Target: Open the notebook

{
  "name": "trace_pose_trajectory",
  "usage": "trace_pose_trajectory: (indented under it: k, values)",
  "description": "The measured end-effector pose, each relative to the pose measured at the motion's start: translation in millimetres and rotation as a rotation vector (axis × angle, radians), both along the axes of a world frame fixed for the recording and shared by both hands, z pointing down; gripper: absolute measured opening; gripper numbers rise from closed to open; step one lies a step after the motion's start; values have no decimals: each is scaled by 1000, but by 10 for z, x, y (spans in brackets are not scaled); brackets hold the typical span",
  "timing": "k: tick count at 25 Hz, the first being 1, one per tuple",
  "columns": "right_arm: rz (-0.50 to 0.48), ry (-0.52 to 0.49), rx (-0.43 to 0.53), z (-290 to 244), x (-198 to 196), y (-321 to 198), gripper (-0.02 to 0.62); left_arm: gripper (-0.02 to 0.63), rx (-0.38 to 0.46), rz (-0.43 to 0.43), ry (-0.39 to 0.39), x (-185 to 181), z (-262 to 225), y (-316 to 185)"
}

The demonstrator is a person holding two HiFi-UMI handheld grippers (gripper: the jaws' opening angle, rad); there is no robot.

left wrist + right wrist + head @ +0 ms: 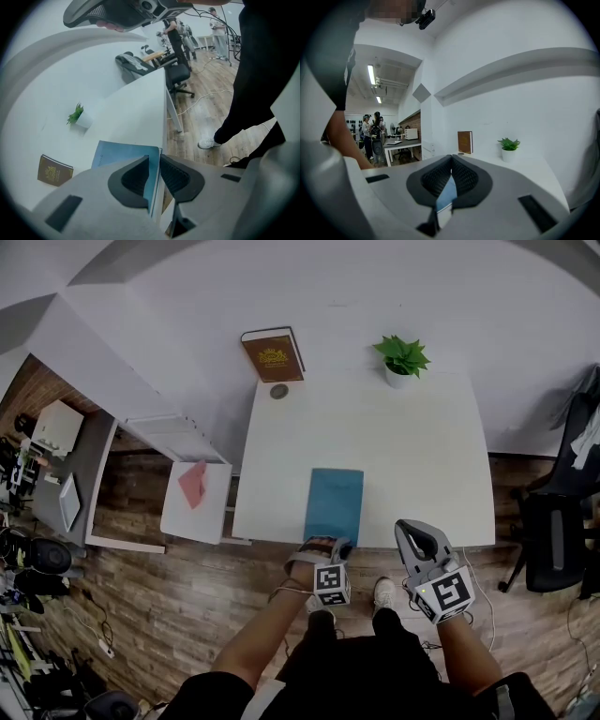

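A blue notebook (335, 502) lies closed on the white table (422, 456), its short side along the front edge. My left gripper (323, 546) points steeply down at that near edge. In the left gripper view the notebook (124, 154) runs into the narrow gap of the left gripper (154, 165), and both pads sit against its edge. My right gripper (407, 527) hovers at the table's front edge, to the right of the notebook and apart from it. The right gripper (451, 161) is shut with its tips together, holding nothing; a strip of the notebook (449, 192) shows behind the jaws.
A brown book (274, 356) stands against the back wall with a small round object (278, 391) in front of it. A potted plant (402, 359) stands at the back right. A low white side table (178, 512) with a red sheet (193, 483) is left; a black chair (553, 540) is right.
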State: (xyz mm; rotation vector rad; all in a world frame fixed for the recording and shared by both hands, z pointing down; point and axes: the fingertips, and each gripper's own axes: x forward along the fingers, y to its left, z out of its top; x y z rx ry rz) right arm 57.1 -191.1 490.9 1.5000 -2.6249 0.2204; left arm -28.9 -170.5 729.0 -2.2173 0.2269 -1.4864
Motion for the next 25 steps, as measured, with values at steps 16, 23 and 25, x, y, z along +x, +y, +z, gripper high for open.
trace_pose_trajectory:
  k: [16,23,25]
  values:
    - [-19,21,-12,-28,-48,-4,4,12,-58,-110,164,-28,-297,-2]
    - [-43,2,21,-72,-171,-77,3,6,-86,-276,388,-124,-715,-130]
    - [-55,7,24,-84,-219,-91,4,6,-95,-323,454,-163,-850,-178]
